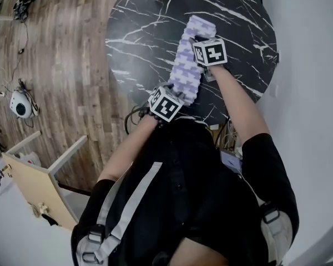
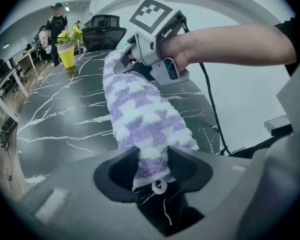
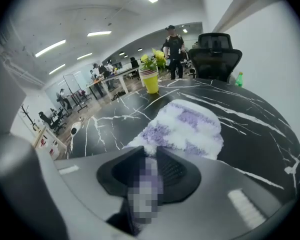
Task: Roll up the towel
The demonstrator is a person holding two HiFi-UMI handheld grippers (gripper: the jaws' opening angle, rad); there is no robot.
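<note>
Our left gripper (image 2: 152, 173) has its 2 jaws clamped on the near end of the towel (image 2: 140, 111). Our right gripper (image 3: 151, 159) is pinched tight on the towel's edge farther up. The towel lies as 1 long folded strip on the black marble table (image 1: 134, 35), with its near end close to the rim. If 1 grip leads the other, we judge the roll could skew, or the plush could slip free.

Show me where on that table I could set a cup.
Bare marble lies left of the towel, up to the yellow pot, and right of it toward the table rim. Crowded along the towel, which the left gripper and right gripper clamp.
</note>
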